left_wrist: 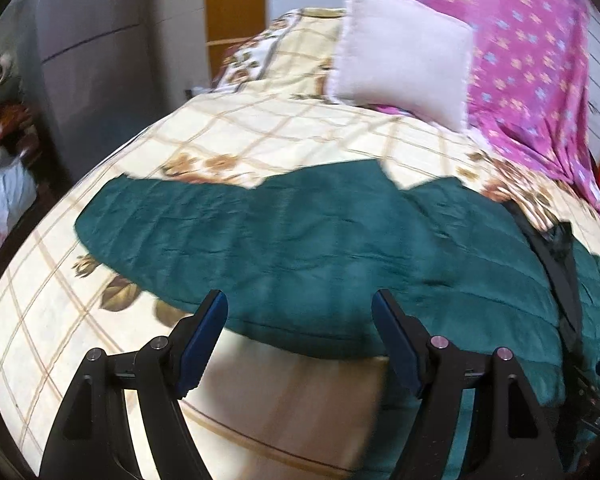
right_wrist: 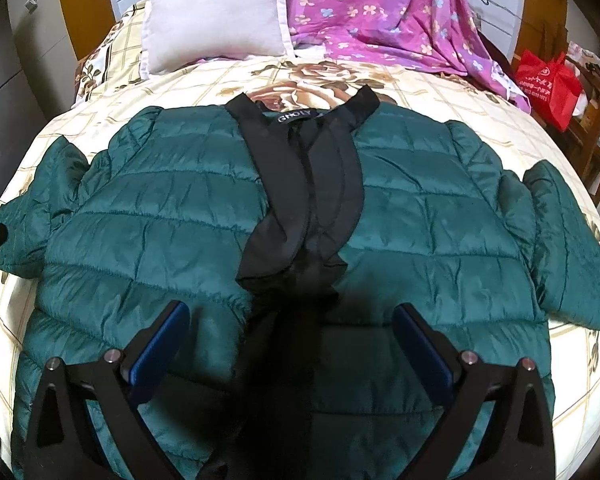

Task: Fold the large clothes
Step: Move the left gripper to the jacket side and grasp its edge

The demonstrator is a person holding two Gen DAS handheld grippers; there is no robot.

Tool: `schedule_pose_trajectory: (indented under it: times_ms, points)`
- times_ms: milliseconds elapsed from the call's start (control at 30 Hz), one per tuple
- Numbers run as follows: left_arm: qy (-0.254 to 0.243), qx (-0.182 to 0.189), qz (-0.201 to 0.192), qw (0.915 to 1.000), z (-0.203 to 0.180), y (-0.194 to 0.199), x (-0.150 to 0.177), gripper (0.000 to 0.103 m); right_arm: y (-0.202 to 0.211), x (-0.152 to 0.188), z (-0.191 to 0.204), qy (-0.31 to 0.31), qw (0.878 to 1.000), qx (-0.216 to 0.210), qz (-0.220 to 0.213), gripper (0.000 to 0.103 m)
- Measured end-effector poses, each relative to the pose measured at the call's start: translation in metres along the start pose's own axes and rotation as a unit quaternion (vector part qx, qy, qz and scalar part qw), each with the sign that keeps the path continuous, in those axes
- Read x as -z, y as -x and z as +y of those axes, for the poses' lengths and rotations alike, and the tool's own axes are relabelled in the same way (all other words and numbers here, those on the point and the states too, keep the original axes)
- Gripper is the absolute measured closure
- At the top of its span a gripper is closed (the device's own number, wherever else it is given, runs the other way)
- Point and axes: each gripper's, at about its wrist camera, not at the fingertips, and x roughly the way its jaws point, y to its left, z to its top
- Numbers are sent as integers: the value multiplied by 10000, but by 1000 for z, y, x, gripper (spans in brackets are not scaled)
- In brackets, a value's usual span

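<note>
A dark green quilted puffer jacket [right_wrist: 172, 208] with a black collar and front placket [right_wrist: 304, 184] lies spread flat, front up, on the bed, sleeves out to both sides. My right gripper [right_wrist: 292, 320] is open and empty, hovering over the jacket's lower front near the placket. In the left wrist view the jacket [left_wrist: 300, 240] shows from its left side, sleeve stretched towards the left. My left gripper [left_wrist: 300, 308] is open and empty, just above the jacket's near edge.
The bed has a cream checked floral bedspread [right_wrist: 440, 84]. A white pillow [right_wrist: 216, 12] and a purple flowered blanket [right_wrist: 384, 12] lie at the headboard. A red bag [right_wrist: 548, 84] stands right of the bed. A grey cabinet [left_wrist: 96, 60] and bags [left_wrist: 8, 192] are at the left.
</note>
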Motion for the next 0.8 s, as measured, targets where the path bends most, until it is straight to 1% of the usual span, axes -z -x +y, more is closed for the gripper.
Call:
schedule_pose_trajectory:
  times_ms: [100,200,233,333,433,467,567,667,800]
  points:
    - [405,-62,38,9992,36,-8,-6,58,0,1,-1,-18,10000,-37,31,0]
    - [1041,-70,-46,9945,82,-17,-11,58,-1,2,-1,-26,9999,-90,78,0]
    - [1280,-152,-54,9916,103,-23,-14,58,-1,3,-1,-18,9999,-109,90,0]
    - [1567,-625,-38,9857,141,-37,-19,58,-1,4,2,45,9999,-107,105,0]
    - [1837,-918,-28,9787,174,-50,-22,58,0,5,6,112,9998,-113,128,0]
    - [1972,-1014,-29,9751,185,-55,-22,58,0,5,6,132,9998,-119,128,0]
    - [2209,-1173,-3,9682,207,-71,-24,58,2,5,10,213,9996,-104,123,0]
    - [2208,-1340,113,9660,217,-88,-27,58,2,4,13,274,9995,-97,123,0]
    - [2378,-1298,98,9626,224,-101,-32,58,2,5,15,355,9993,-51,140,0]
